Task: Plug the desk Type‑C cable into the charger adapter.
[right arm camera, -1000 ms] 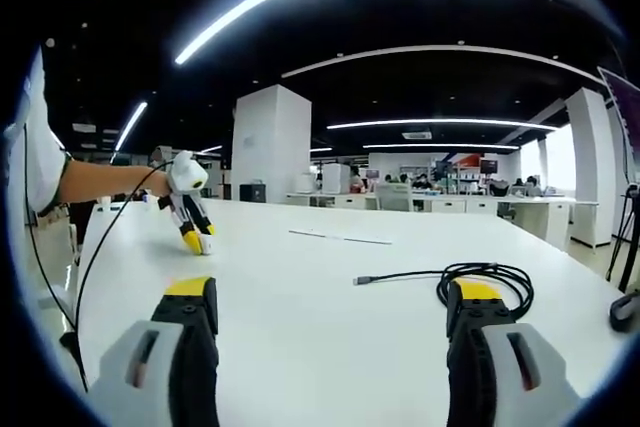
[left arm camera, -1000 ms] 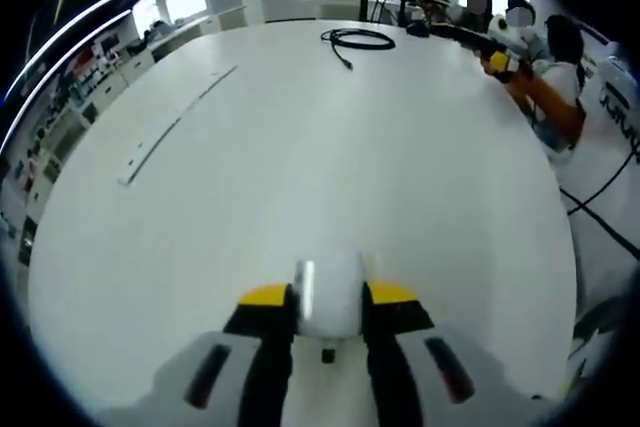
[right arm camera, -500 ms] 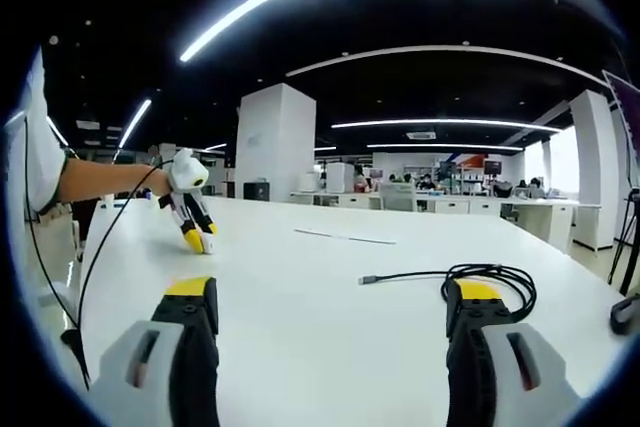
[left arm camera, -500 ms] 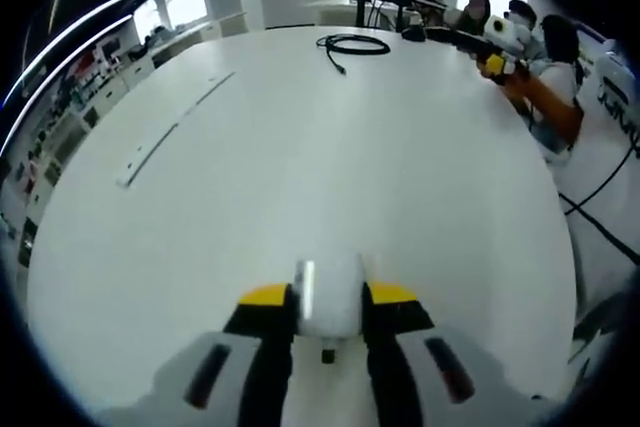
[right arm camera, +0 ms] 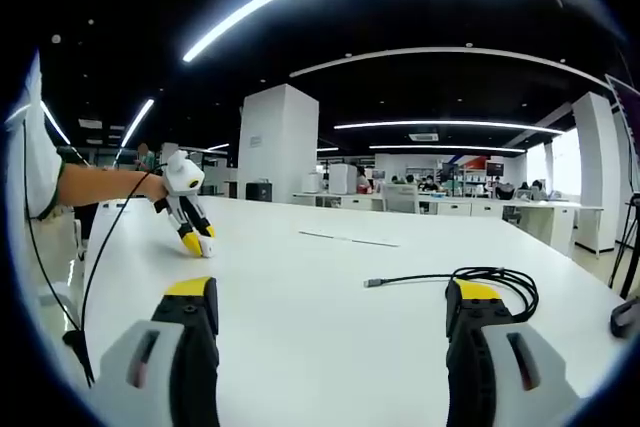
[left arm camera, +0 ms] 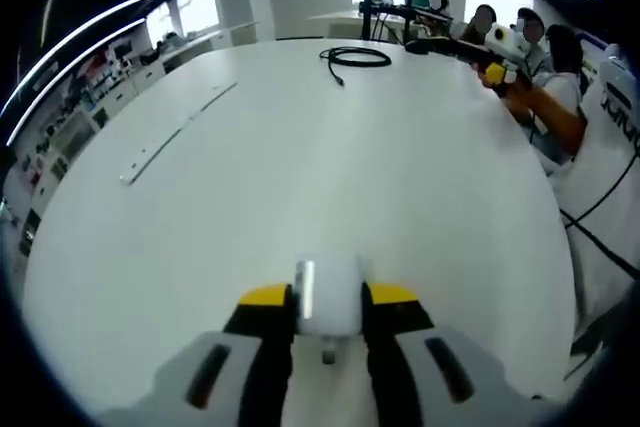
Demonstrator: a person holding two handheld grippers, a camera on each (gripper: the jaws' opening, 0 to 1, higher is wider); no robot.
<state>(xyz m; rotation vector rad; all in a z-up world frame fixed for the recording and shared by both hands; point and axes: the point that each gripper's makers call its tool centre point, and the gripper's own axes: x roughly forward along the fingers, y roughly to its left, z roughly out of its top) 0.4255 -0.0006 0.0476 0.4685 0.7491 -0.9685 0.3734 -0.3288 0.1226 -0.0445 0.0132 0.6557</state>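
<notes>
The white desk is wide and bare-topped in an open office lit by ceiling strips. The left gripper is clamped on the white charger adapter near the desk's near edge. The right gripper is spread wide, empty. The coiled black Type‑C cable lies near the far edge.

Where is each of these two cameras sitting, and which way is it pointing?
Left gripper view: rides the left tool, looking along its jaws, shut on the white charger adapter, across the white table.
Right gripper view: rides the open right tool, looking low over the table.
Shared: the coiled cable, and each other's tool.
</notes>
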